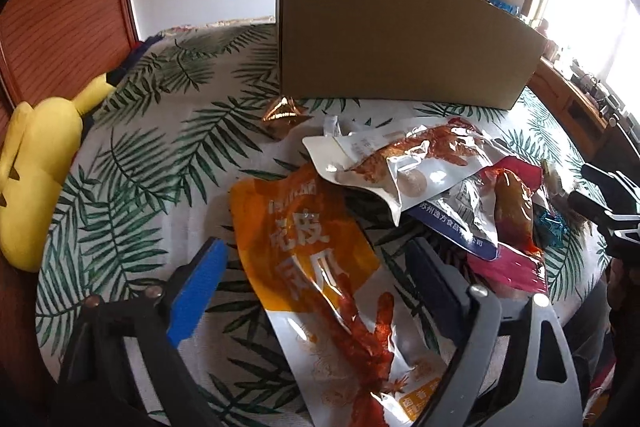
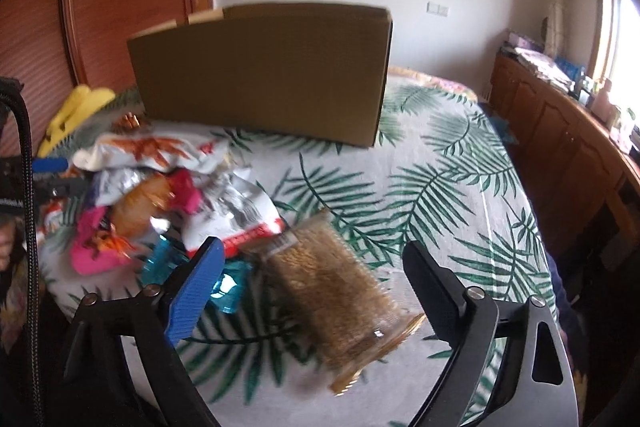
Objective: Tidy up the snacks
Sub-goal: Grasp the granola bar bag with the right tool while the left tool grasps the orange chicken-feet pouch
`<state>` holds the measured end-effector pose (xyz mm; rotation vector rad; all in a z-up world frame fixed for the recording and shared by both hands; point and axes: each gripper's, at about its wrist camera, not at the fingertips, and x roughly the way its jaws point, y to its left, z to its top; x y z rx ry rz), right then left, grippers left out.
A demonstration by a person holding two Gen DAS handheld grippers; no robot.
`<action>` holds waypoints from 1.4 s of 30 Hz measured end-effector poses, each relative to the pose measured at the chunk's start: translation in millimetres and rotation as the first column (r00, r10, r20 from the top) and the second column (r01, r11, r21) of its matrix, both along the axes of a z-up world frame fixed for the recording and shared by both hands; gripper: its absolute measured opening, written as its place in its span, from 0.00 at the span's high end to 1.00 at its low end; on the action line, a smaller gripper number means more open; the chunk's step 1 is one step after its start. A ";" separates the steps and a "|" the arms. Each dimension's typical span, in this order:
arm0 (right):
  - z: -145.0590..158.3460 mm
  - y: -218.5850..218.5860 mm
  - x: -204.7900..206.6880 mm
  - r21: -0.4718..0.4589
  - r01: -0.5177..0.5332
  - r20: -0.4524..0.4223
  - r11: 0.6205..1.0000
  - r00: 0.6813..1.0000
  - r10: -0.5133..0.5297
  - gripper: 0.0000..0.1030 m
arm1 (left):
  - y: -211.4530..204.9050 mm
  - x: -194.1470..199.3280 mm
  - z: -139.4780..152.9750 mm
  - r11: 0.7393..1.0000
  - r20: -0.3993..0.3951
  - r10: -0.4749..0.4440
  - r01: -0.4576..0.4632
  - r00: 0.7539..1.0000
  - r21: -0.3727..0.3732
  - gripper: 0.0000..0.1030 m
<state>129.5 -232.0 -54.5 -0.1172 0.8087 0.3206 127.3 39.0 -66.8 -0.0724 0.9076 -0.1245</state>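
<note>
The box point(image 2: 260, 83) stands at the back of the bed point(image 2: 460, 187) — snack packets point(image 2: 160, 187) heaped before it (leftward), a jar point(image 2: 336, 291) lying right of them.

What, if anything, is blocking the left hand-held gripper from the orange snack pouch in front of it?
Nothing visible. The left hand-held gripper is open and already straddles the orange foil snack pouch, which lies flat on the leaf-print tablecloth. Only the pouch's far edge is overlapped, by a silver pouch.
</note>
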 end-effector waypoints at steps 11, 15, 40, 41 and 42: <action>-16.8 -1.5 26.6 -0.065 -0.098 -0.126 0.993 0.988 0.089 0.28 | 3.2 12.0 -2.5 1.000 -0.034 -0.012 0.012 0.999 -0.005 0.17; -18.6 -6.5 27.2 -0.042 -0.088 -0.135 0.995 0.987 0.082 0.28 | -3.1 13.1 -3.0 0.999 -0.031 -0.027 0.028 0.999 0.037 0.28; -11.4 -11.2 25.0 -0.031 -0.150 -0.185 0.988 0.972 0.142 0.56 | 45.4 2.2 12.7 0.999 0.031 0.014 -0.013 0.999 -0.033 0.44; -11.2 -11.6 24.8 -0.030 -0.148 -0.183 0.988 0.973 0.140 0.57 | 46.1 1.2 14.8 0.999 0.041 0.020 -0.019 0.999 -0.030 0.44; -11.0 -11.4 23.8 -0.032 -0.146 -0.179 0.989 0.974 0.138 0.57 | 46.9 0.2 17.1 0.999 0.052 0.023 -0.022 0.998 -0.033 0.44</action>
